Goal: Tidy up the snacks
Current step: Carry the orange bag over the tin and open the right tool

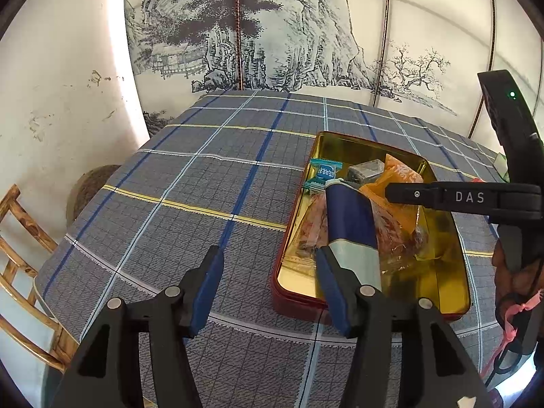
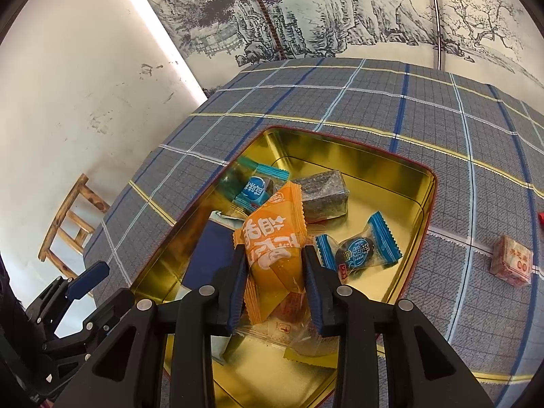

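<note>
A gold-lined tin (image 1: pixel 284 289) with a red outside stands on the checked tablecloth. It holds a navy and silver packet (image 1: pixel 350 217), blue-wrapped candies (image 2: pixel 360 255), a dark block in clear wrap (image 2: pixel 323 197) and clear packets of reddish snacks (image 1: pixel 394 234). My right gripper (image 2: pixel 273 255) is shut on an orange snack packet (image 2: pixel 272 238), held just over the tin's contents. My left gripper (image 1: pixel 268 255) stands open above the cloth at the tin's left edge. Nothing is between its fingers, and its right finger is in front of the navy packet.
A small reddish wrapped cube (image 2: pixel 511 265) lies on the cloth right of the tin, with a red scrap (image 2: pixel 541 219) beyond it. A wooden chair (image 1: pixel 20 255) stands at the table's left. A wall with an ink landscape backs the table.
</note>
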Available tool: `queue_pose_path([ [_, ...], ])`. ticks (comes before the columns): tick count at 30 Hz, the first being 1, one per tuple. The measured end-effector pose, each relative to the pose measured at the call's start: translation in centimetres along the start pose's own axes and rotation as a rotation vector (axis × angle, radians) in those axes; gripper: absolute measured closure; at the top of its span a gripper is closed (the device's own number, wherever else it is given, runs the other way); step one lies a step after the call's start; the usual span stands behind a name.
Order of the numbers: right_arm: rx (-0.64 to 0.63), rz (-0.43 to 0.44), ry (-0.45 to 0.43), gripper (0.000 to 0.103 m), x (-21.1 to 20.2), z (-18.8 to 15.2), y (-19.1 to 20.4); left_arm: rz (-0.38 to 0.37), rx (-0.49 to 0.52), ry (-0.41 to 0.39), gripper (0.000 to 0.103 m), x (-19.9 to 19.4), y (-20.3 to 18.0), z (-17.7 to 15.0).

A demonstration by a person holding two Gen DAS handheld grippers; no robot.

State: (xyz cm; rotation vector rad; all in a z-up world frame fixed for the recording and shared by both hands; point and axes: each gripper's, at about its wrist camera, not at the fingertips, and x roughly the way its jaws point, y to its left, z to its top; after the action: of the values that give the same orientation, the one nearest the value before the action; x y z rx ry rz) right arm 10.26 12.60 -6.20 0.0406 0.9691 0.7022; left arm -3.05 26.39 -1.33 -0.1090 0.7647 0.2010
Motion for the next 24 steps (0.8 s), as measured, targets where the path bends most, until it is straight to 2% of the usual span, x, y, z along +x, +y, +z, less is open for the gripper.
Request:
queue_pose_path([
  [15,0.017,0.063,0.006,0.063,-1.5,-1.6,0.7,0.011,-0.006,-0.004,0.047,-0.3,0.5,0.0],
  [20,0.021,0.075,-0.025,0.058,-3.7,-2.9,0.9,0.019,-0.004,-0.017,0.044,-1.0,0.4,0.1],
  [24,0.031,0.057,-0.084,0.054,-6.3,-3.8,0.0,0.024,0.003,-0.027,0.042,-1.5,0.0,0.2],
])
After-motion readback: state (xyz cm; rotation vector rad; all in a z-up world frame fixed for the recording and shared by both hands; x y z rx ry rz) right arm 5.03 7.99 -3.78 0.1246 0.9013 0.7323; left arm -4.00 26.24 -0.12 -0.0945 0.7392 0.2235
